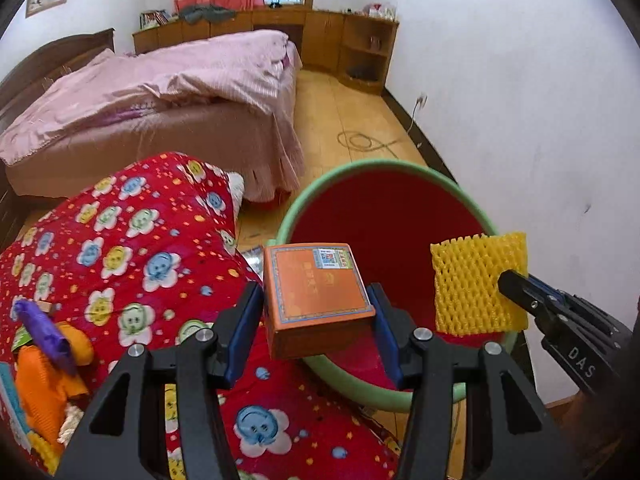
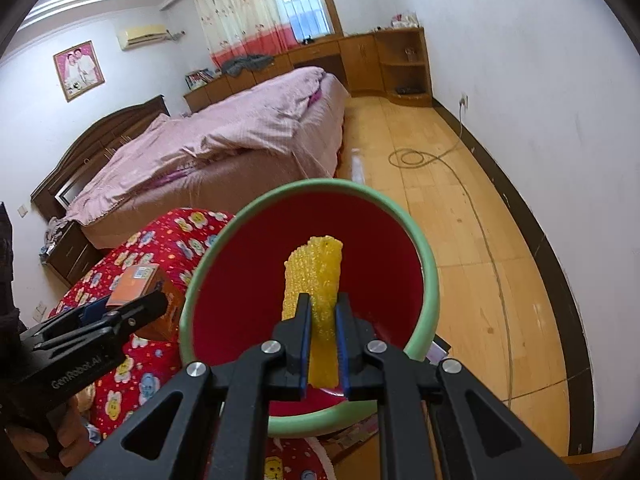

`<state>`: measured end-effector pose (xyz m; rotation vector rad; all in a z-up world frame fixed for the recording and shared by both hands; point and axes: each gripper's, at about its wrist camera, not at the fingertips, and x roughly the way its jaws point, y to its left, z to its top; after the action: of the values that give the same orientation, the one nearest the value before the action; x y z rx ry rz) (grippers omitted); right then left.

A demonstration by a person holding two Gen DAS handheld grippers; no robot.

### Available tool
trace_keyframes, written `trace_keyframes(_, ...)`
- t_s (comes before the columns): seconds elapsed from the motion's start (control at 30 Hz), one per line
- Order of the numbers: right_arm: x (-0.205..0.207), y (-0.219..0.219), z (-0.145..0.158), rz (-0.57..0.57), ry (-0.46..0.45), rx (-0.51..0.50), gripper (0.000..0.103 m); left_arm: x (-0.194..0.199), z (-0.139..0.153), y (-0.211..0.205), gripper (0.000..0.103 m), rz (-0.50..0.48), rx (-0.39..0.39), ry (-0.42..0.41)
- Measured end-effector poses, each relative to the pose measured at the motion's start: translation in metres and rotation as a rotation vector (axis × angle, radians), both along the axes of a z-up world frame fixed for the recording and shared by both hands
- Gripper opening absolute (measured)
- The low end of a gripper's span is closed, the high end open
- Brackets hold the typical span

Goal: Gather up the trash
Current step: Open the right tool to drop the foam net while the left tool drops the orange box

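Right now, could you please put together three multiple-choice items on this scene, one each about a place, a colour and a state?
1. Where is the yellow foam net held?
A. Over the mouth of the bin
B. On the pink bed
C. On the bare floor by the wall

2. What colour is the inside of the green-rimmed bin?
A. Blue
B. Red
C. White

3. How does the left gripper stand?
A. Open and empty
B. Shut with nothing in it
C. Shut on the orange box

Answers:
1 A, the right wrist view shows the net, pinched in the right gripper, in front of the bin's opening.
2 B, both views show a red lining under the green rim.
3 C, the blue pads of its fingers press on both sides of the box.
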<state>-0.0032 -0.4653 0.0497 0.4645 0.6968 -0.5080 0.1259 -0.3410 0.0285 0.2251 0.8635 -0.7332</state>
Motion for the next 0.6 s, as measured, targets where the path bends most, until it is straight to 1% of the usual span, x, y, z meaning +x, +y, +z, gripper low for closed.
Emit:
trace_keyframes(0.13, 0.002, -0.006, -0.010, -0.005, 0.022, 0.009, 0.014, 0.006, -0.011, -0.008, 0.054, -0.002, 0.018, 0.018)
trace_keyframes(0.33, 0.004, -0.012, -0.017, 0.002, 0.021, 0.032, 0.014, 0.008, -0.014, -0.013, 0.054, -0.009, 0.016, 0.025)
trace_keyframes(0.4, 0.007, -0.013, -0.019, 0.005, 0.018, 0.041, 0.015, 0.008, -0.014, -0.014, 0.063, -0.007, 0.016, 0.030)
trace_keyframes(0.53, 0.006, -0.011, -0.018, 0.006, 0.007, 0.049, 0.021, 0.010, -0.013, -0.010, 0.064, -0.003, -0.005, 0.029)
trace_keyframes(0.6, 0.005, -0.011, -0.017, 0.004, -0.002, 0.052, 0.026, 0.009, -0.011, -0.007, 0.064, 0.006, -0.008, 0.026)
